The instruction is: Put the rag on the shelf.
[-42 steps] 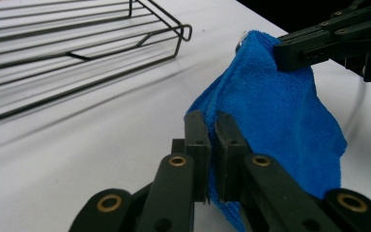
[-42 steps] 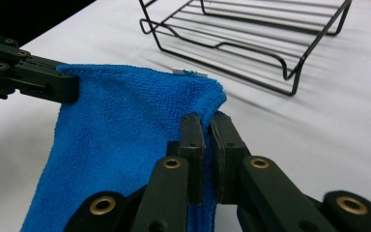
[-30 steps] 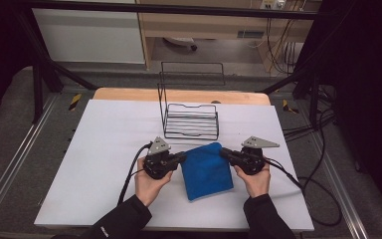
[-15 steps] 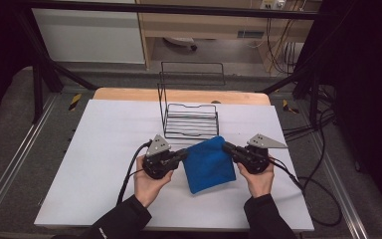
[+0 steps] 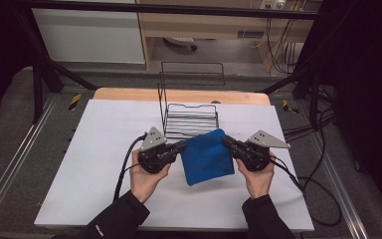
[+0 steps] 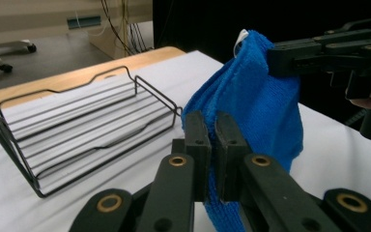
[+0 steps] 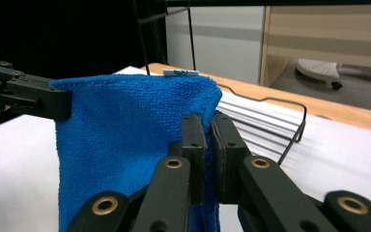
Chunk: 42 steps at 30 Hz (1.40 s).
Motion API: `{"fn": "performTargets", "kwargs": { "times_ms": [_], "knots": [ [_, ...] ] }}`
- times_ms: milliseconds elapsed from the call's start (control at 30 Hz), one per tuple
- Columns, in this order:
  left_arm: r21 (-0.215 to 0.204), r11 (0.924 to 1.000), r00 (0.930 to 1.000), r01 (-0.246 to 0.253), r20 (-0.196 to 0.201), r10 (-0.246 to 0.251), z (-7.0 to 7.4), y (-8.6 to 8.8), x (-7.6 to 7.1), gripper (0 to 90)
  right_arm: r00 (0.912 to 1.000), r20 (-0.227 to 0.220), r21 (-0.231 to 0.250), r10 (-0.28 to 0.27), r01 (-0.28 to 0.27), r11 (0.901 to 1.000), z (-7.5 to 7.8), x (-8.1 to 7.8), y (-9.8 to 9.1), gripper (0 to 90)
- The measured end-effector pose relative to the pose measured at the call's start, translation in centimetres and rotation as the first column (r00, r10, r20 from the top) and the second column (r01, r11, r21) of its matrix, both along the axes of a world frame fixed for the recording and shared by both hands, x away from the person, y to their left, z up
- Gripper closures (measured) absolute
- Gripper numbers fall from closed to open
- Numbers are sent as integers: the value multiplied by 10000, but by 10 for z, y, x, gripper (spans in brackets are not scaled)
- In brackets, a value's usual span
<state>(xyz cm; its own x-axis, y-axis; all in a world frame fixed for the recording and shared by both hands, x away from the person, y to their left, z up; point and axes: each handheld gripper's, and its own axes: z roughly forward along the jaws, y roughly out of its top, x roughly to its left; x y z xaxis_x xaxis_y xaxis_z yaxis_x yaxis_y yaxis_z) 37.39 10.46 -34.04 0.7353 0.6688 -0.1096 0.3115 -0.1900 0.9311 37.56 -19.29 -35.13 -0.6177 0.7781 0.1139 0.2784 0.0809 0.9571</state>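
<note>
A folded blue towel hangs between my two grippers just above the white table top. My left gripper is shut on the towel's left upper corner, and my right gripper is shut on its right upper corner. In the left gripper view the black jaws pinch the blue towel, with the other gripper clamped on the far corner. In the right gripper view the jaws pinch the towel, which carries a small white tag on its top edge.
A black wire rack stands just beyond the towel, its tall back to the left and its low tray open toward me. The table's wooden far edge lies behind it. Cables trail off the right side.
Both hands have risen and carried the towel up off the table and a little toward the rack. It now hangs from its top corners.
</note>
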Motion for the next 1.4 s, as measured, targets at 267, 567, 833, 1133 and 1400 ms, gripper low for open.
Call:
{"fn": "performTargets", "kwargs": {
  "times_ms": [267, 567, 833, 1133, 1400],
  "knots": [
    [-307, 9995, 9997, -20, 258, 28, 8, 7, 6, 857, 9994, 327, 92, -144, 141, 9999, 12, 1, 7, 857],
    [-604, 9982, 9978, 24, 656, 16, 16, 14, 12, 858, 9964, 779, 179, -334, 321, 9993, 30, 4, 14, 858],
    [-912, 9957, 9951, -139, 962, 227, 30, 20, 18, 858, 9924, 1127, 312, -492, 459, 9985, 41, 7, 21, 858],
    [-1273, 9914, 9908, -312, 1266, 474, 45, 27, 22, 860, 9861, 1543, 494, -618, 548, 9973, 55, 11, 29, 859],
    [-1550, 9874, 9865, -310, 1542, 552, 60, 30, 25, 860, 9779, 1982, 442, -666, 590, 9973, 68, 13, 34, 859]
  ]
}}
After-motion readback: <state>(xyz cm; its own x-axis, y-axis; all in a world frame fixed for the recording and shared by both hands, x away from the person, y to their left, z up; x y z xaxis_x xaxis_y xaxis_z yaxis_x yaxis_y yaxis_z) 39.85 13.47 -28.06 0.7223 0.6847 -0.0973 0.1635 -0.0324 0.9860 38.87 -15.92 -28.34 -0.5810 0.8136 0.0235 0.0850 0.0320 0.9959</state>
